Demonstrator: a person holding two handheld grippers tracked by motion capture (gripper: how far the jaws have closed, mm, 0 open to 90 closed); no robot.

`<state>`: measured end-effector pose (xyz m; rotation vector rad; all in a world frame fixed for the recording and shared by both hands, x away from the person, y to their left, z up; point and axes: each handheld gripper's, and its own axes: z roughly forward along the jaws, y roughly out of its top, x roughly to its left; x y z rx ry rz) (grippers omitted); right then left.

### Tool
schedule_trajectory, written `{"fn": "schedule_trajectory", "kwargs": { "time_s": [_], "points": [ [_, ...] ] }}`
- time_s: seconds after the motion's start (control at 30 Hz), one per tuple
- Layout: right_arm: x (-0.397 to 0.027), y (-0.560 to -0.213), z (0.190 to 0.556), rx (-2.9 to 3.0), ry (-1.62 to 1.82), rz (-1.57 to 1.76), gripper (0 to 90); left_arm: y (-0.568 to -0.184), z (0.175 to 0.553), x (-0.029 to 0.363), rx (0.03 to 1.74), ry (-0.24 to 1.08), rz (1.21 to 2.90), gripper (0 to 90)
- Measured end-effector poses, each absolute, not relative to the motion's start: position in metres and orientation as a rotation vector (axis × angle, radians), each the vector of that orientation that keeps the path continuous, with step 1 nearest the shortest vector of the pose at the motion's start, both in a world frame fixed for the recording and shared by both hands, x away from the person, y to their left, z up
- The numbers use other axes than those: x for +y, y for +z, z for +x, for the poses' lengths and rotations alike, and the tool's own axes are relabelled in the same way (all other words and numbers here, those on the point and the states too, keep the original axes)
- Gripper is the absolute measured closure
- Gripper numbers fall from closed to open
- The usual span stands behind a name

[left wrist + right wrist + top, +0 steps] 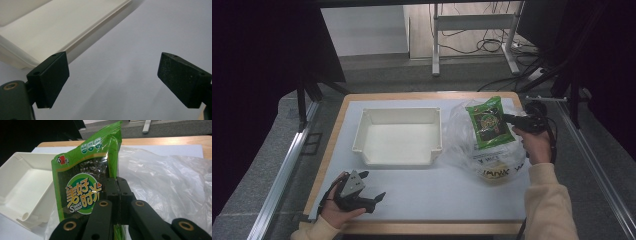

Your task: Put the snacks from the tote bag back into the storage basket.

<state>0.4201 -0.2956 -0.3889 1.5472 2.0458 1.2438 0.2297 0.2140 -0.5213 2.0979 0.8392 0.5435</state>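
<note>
The desk carries a white tray at its middle and a crumpled clear plastic bag just to the tray's right. Above that bag, lifted clear of it, hangs a green snack packet, held by its right edge in the right tongs, which are closed tight on it; in the right gripper view the jaws pinch the packet's side seam. The packet's long axis runs away from the person, tilted slightly, with its printed face turned up and to the left.

The relation that matters is this: the tray lies to the left of the held packet, just beside the bag, with its open hollow facing up. A likely next move would carry the packet leftward over the tray's right wall.

The left tongs rest near the desk's front left corner, jaws wide apart and holding nothing, pointed toward the tray's near edge. The right hand is the one placed for the work.
</note>
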Motion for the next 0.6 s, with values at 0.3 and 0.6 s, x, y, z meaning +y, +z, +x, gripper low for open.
{"fn": "schedule_trajectory", "kwargs": {
  "time_s": [0.3, 0.6],
  "points": [
    [-0.285, -0.386, 0.422, 2.059, 1.262, 1.519, 90.0, -0.522, 0.23, 0.213, 0.84, 0.543, 2.101, 10.2],
    [-0.273, -0.384, 0.425, 2.07, 1.283, 1.503, 90.0, -0.521, 0.23, 0.214, 0.838, 0.543, 2.098, 10.1]
  ]
}}
